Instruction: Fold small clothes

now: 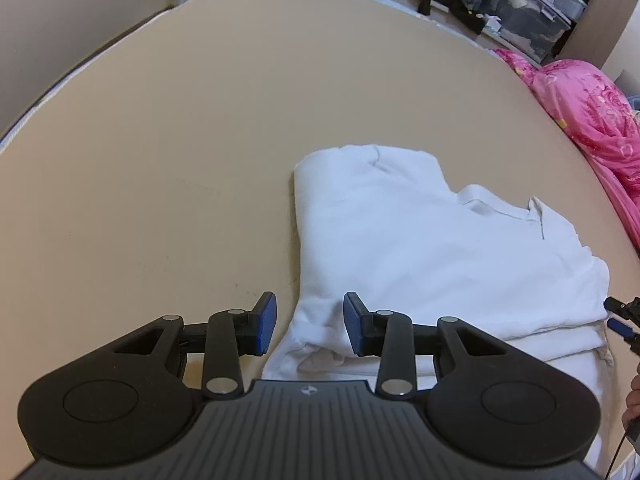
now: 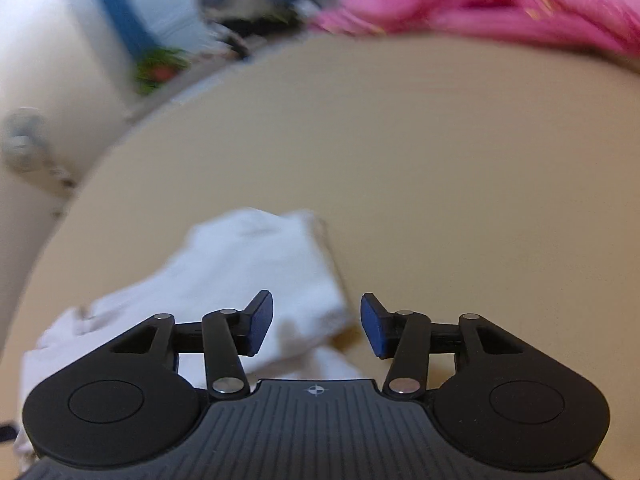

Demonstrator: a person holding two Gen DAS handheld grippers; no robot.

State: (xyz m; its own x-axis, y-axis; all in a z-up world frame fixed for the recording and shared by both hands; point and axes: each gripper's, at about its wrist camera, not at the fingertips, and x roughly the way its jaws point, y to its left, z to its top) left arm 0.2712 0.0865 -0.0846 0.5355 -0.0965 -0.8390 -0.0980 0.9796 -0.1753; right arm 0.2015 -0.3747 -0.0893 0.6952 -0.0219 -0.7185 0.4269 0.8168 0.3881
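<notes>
White garment [image 1: 420, 240], partly folded, lying flat on the beige surface [image 1: 160, 140]. Left tongs [image 1: 310, 322] — jaws parted over its near corner, gripping nothing. Right tongs [image 2: 317, 325] — jaws apart, empty, at its edge. Pink bedding [image 1: 592, 108] beyond.

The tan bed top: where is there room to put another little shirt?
Bare tan surface lies left of and beyond the white garment. The pink blanket crowds the right edge.
</notes>
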